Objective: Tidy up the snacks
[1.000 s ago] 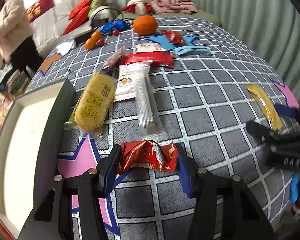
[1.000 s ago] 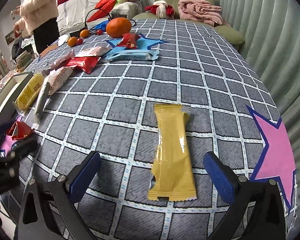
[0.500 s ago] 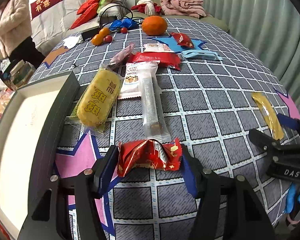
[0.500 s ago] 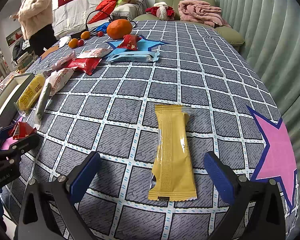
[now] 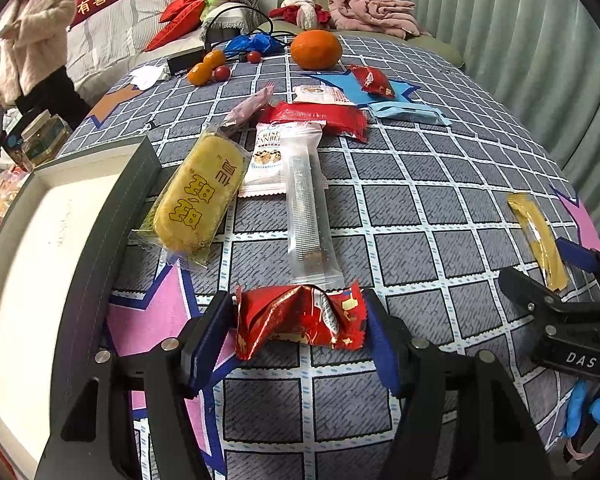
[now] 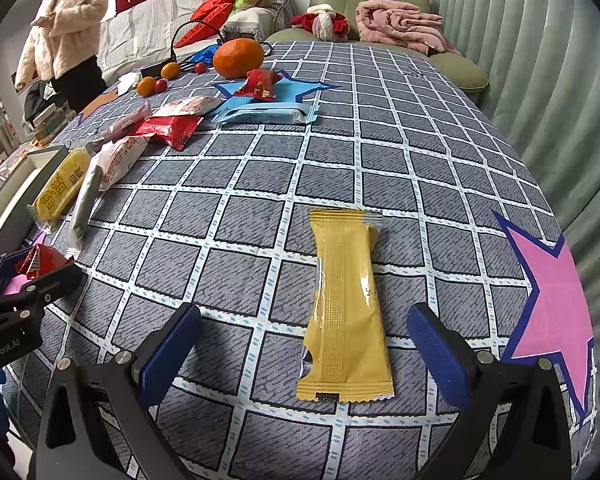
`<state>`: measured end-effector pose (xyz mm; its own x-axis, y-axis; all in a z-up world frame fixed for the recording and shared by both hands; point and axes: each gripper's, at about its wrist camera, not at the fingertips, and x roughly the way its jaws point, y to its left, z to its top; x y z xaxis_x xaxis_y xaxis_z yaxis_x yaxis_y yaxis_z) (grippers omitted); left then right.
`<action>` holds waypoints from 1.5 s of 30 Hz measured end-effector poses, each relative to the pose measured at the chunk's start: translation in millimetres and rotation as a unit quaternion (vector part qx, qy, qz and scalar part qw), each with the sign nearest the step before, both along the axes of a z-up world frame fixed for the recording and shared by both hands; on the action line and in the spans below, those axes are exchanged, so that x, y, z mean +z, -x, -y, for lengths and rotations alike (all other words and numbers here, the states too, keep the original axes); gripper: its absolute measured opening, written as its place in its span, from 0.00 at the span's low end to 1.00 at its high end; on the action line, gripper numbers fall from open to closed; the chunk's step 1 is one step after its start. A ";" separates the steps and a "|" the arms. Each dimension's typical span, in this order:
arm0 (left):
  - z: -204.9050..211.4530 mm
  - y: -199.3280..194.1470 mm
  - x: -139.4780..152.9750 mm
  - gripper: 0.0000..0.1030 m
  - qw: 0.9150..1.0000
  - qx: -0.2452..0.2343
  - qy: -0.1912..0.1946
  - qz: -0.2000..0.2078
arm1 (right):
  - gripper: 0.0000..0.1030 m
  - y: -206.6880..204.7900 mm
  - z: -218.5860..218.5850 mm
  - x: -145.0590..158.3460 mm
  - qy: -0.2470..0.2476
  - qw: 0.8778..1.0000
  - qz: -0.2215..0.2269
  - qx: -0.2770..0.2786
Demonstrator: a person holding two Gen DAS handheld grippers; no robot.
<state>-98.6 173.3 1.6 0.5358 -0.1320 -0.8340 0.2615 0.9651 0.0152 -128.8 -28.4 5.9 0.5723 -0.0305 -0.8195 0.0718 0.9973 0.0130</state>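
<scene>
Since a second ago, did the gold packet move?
No. The gold packet lies on the same grid squares, beside the pink star.

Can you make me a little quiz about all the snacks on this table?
1. True or false: the gold packet lies between the open right tongs, and neither side touches it.
2. What colour is the star printed on the cloth next to the gold packet? A green, B pink, C yellow.
3. Fill in: the yellow cake packet lies beside the dark ___.

Key: 1 true. 2 B. 3 tray.
</scene>
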 end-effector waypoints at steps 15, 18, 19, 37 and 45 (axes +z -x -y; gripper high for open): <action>-2.1 -1.6 -0.5 0.70 1.000 0.004 0.002 -0.003 | 1.00 -1.0 -0.3 -0.1 0.001 1.000 -0.004 0.001; -2.3 -1.7 -0.6 0.70 1.000 0.004 0.002 -0.003 | 1.00 -0.5 -0.5 0.1 0.002 1.000 -0.004 0.001; -2.4 -1.9 -0.7 0.70 1.000 0.005 0.002 -0.004 | 1.00 -0.3 -0.7 0.0 0.002 1.000 -0.004 0.001; 0.5 -4.0 -1.0 0.73 1.000 0.006 0.001 -0.014 | 1.00 -35.4 25.6 3.5 -0.020 0.997 -0.070 -0.032; -3.0 0.8 5.0 0.50 0.999 -0.002 0.011 -0.035 | 0.24 -30.9 16.5 13.5 -0.015 0.998 -0.068 -0.010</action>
<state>-99.4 176.3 6.6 0.4750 -0.1524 -0.8667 0.2643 0.9641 -0.0246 -97.9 -44.9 19.4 0.4557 -0.0157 -0.8900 0.0950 0.9950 0.0311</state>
